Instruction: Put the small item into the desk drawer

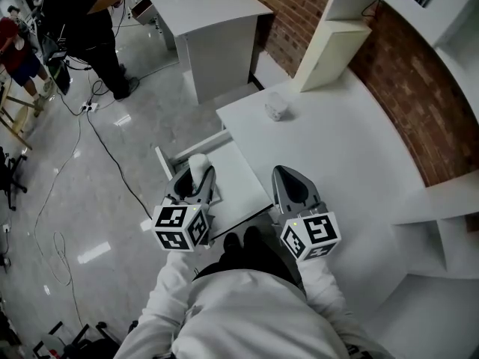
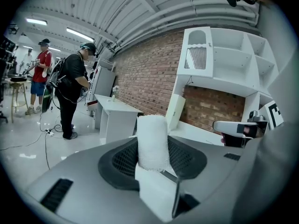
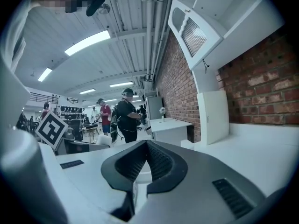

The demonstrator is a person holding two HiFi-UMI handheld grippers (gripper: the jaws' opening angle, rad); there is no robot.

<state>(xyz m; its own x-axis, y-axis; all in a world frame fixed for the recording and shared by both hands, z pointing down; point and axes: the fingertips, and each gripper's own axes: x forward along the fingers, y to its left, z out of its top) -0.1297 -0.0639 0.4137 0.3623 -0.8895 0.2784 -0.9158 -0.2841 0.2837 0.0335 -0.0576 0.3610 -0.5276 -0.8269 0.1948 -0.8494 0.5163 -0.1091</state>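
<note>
My left gripper (image 1: 199,176) is shut on a white gauze-like roll (image 1: 198,167) that stands upright between its jaws. It hovers over the left part of the open white desk drawer (image 1: 241,179). In the left gripper view the roll (image 2: 153,143) fills the gap between the dark pads. To the right, my right gripper (image 1: 283,173) is over the drawer's right edge by the desk front, shut with nothing in it. In the right gripper view its tips (image 3: 147,143) meet. A small pale item (image 1: 276,108) lies on the white desk top (image 1: 337,148), far from both grippers.
A white shelf unit (image 1: 329,51) stands on the desk against the brick wall (image 1: 419,103). A second white desk (image 1: 213,21) stands further off. People (image 1: 90,21) stand at the top left, and cables (image 1: 97,137) run across the glossy floor.
</note>
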